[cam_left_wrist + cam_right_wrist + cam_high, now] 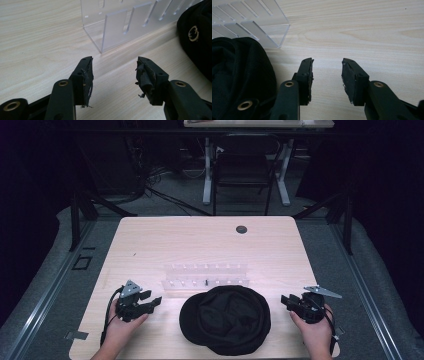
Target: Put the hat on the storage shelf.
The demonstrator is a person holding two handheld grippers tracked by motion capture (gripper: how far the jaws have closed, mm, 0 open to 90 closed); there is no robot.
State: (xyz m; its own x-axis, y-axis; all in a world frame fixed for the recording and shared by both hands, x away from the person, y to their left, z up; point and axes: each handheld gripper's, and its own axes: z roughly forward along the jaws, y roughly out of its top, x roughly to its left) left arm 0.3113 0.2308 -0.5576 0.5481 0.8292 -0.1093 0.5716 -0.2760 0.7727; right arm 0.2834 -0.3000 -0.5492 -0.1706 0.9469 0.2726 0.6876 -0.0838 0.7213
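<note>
A black cap (226,319) lies flat on the light wooden table (150,240) near its front edge. Behind it stands a clear acrylic rack (206,280) with several slots. My left gripper (152,300) rests on the table to the left of the cap, open and empty; in the left gripper view its jaws (114,68) point at the rack's near corner (101,37), with the cap's edge (197,40) at the right. My right gripper (286,301) sits to the right of the cap, open and empty (327,65), with the cap (239,72) and the rack's end (257,25) to its left.
A round dark cable hole (241,229) sits near the table's far edge. Beyond the table stand a black chair (245,167) and a white-legged desk (207,170). Grey floor and dark frame legs surround the table.
</note>
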